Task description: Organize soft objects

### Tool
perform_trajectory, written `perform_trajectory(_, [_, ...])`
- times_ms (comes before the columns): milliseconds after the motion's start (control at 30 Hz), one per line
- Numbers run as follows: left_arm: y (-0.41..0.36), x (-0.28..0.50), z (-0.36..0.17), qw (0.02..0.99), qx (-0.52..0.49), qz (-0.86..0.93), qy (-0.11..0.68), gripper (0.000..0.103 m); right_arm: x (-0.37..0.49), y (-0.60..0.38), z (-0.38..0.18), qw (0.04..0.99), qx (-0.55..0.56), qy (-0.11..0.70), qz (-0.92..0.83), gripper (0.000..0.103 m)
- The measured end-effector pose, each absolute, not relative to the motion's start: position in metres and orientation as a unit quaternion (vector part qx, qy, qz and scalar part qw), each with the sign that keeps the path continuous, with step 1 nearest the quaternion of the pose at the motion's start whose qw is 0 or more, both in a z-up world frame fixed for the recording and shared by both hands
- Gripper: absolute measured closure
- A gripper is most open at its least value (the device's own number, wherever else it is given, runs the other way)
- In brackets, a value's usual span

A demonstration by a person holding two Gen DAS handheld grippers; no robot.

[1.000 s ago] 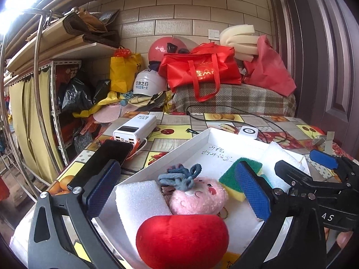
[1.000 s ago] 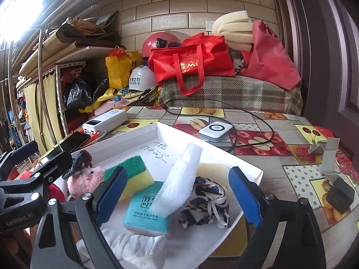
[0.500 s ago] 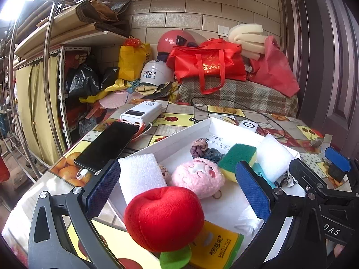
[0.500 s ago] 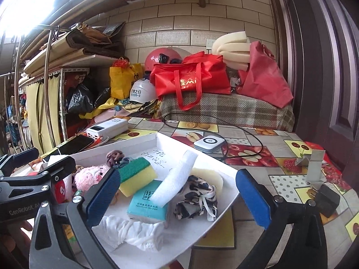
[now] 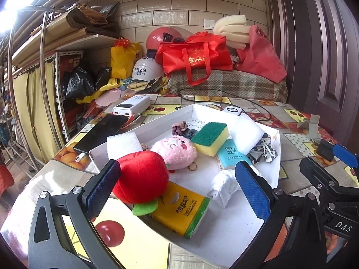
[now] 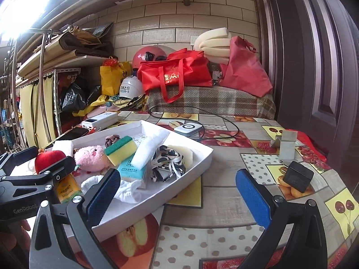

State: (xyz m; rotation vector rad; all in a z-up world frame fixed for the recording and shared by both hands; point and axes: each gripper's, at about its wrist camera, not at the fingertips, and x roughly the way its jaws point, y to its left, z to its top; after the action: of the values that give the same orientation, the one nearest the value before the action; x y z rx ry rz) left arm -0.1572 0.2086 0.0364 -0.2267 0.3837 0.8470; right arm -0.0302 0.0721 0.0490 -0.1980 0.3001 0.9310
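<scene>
The left gripper (image 5: 177, 189) is sitting low in the middle of the left wrist view, with its two blue pads wide apart and nothing squeezed between them. It is pointing forward over the near end of the white tray (image 5: 274, 154). Its left pad is just beside the red plush apple (image 5: 140, 177), and I cannot tell if they are touching. The apple is lying at the near left of the tray, with its green leaf sticking toward the bottom of the frame. Under it, a yellow tissue pack (image 5: 179, 210) is lying flat, its long side running toward the lower right. A crumpled white cloth (image 5: 224, 186) is lying near the right pad.

Farther up, a pink plush toy (image 5: 174, 151) is lying in the middle of the tray. A green and yellow sponge (image 5: 209, 137) is resting to its right, tilted, with its green side up and its long side running toward the upper right. A white foam block (image 5: 123, 143) is standing at the left rim.

The right gripper (image 6: 177, 191) is also wide open and holding nothing. It is sitting low in the right wrist view, with its left pad in front of the tray's near corner and its right pad over the fruit-print tablecloth (image 6: 224, 201). A black phone (image 5: 102, 133) is lying left of the tray.
</scene>
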Motion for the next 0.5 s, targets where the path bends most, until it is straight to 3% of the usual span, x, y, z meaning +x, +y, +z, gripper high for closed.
perform_trajectory(500, [0.161, -0.157, 0.03, 0.881, -0.111, 0.4, 0.228, 0.0, -0.026, -0.004, 0.047, 0.884, -0.094, 0.185, 0.419, 0.0])
